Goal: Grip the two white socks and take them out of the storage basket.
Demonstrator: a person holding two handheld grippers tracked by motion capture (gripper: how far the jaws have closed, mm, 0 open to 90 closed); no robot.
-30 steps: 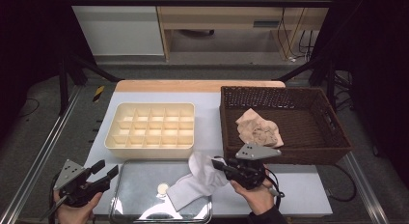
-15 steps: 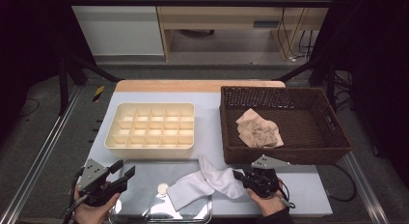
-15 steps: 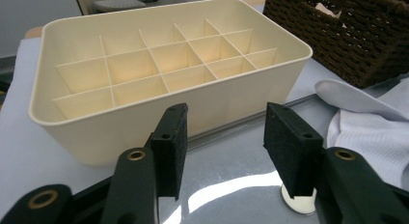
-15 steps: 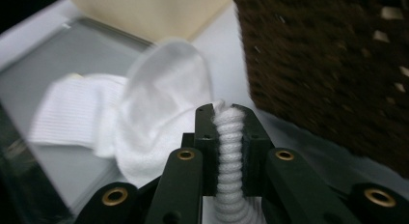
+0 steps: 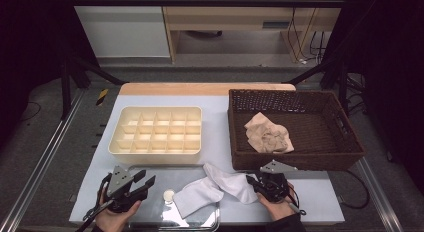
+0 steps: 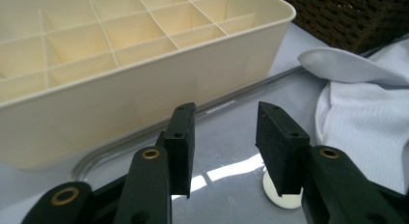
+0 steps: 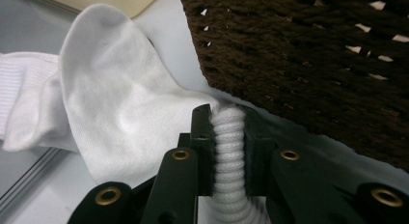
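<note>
A white sock [image 5: 215, 188] lies partly on the metal tray [image 5: 155, 212] and partly on the table, in front of the basket. My right gripper [image 5: 252, 182] is shut on the sock's ribbed cuff [image 7: 229, 151], low over the table; its jaws have just been opening slightly, but the pads still press on the cuff. The rest of the sock [image 7: 115, 103] spreads out to the left in the right gripper view. My left gripper [image 5: 145, 178] hovers over the tray's left part, open with nothing between its jaws [image 6: 224, 137], which have just been closing. A small white disc [image 6: 284, 197] lies under its right jaw.
A cream divided box [image 5: 157, 134] stands just beyond the tray. The dark wicker basket [image 5: 345, 137] at the right holds a crumpled beige cloth [image 5: 270, 133]; its wall [image 7: 313, 55] rises close beside my right gripper.
My right gripper has come down with the sock, which now lies flat. My left gripper has moved right, over the tray, and its jaws have narrowed.
</note>
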